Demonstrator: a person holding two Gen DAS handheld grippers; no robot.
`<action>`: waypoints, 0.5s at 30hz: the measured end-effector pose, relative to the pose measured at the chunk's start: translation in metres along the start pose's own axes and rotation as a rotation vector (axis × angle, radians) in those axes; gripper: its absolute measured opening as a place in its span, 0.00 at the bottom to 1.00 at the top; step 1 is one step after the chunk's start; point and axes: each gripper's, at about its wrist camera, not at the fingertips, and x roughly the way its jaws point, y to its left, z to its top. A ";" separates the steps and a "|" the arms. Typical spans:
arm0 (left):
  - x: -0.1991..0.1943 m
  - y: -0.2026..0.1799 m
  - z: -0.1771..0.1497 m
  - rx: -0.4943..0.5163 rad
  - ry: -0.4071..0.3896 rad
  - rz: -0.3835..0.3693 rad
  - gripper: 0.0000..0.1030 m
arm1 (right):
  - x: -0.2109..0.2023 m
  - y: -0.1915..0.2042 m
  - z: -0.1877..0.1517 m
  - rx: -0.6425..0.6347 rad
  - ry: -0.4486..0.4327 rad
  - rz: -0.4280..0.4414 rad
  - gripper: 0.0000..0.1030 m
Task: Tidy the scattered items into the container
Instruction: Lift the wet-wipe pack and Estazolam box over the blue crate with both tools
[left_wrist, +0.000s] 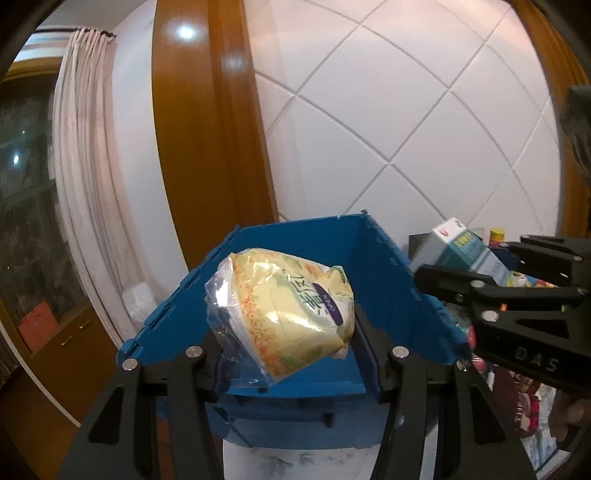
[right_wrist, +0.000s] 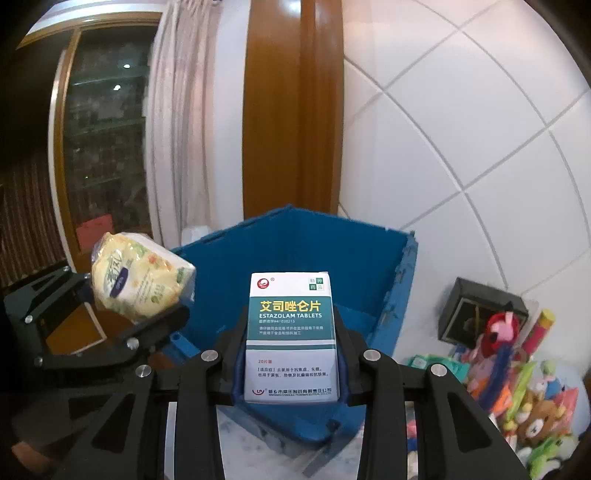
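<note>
Blue plastic made up the crate (left_wrist: 295, 236), an open-topped bin standing against the white tiled wall (left_wrist: 406, 110), with a brown wooden post (left_wrist: 207, 129) rising behind it. The left tool (left_wrist: 291, 354) was closed on a yellow tissue pack (left_wrist: 288, 314) in clear wrap, held up in the air over the crate's near rim, tilted to one side. From the other camera the same pack (right_wrist: 140, 280) hung at the crate's left edge, above its rim (right_wrist: 229, 236).

The right tool (right_wrist: 291, 354) was clamped on a pill box (right_wrist: 291, 336), white and teal, printed "ESTAZOLAM TABLETS", held upright with its face to the camera. The box sat in front of the crate's open mouth, its lower end gripped between the two fingers (right_wrist: 236, 343). In the left view that tool (left_wrist: 443, 284) came in from the right, with the box (left_wrist: 461, 251) at its tip just beside the crate's right wall.

To the right of the crate, on the worktop (right_wrist: 424, 343), lay a heap of scattered things: a black box (right_wrist: 476, 314), a pink plush toy (right_wrist: 498, 328), a brown bear (right_wrist: 539, 421) and bright packets I could not make out. A pale curtain (left_wrist: 85, 166) hung at the dark window (right_wrist: 107, 140) to the left.
</note>
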 end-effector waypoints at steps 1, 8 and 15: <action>0.005 0.004 -0.001 -0.003 0.004 0.005 0.53 | 0.005 0.000 0.000 0.002 0.007 -0.003 0.35; 0.035 0.014 -0.006 -0.016 0.035 0.028 0.53 | 0.036 -0.007 -0.005 0.011 0.041 -0.015 0.35; 0.057 0.008 -0.008 -0.027 0.060 0.021 0.53 | 0.054 -0.014 -0.006 0.001 0.061 -0.031 0.35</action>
